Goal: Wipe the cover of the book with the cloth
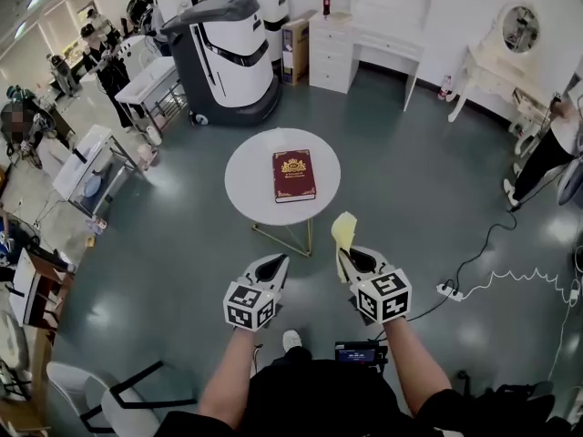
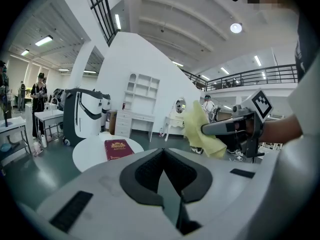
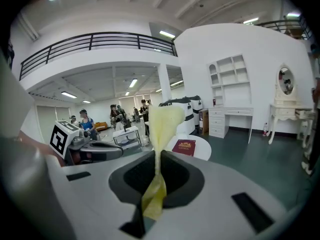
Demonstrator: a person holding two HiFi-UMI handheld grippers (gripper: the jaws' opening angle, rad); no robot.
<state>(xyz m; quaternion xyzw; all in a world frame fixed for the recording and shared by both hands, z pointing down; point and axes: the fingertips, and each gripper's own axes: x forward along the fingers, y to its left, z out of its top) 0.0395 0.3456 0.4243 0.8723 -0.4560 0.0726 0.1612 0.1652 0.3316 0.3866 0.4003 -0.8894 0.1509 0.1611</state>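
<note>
A dark red book (image 1: 294, 175) with a gold emblem lies flat on a small round white table (image 1: 250, 176). It also shows in the left gripper view as the book (image 2: 119, 148) and in the right gripper view as the book (image 3: 184, 147). My right gripper (image 1: 345, 256) is shut on a yellow cloth (image 1: 342, 232), which stands up from its jaws, held short of the table's near edge. The cloth (image 3: 161, 129) fills the middle of the right gripper view. My left gripper (image 1: 271, 267) is shut and empty, level with the right one and to its left.
A large grey and white machine (image 1: 228, 57) stands beyond the table. White drawers and a desk (image 1: 360, 48) line the far wall. Carts and people (image 1: 100, 71) are at the left. A power strip and cable (image 1: 451, 289) lie on the floor at the right.
</note>
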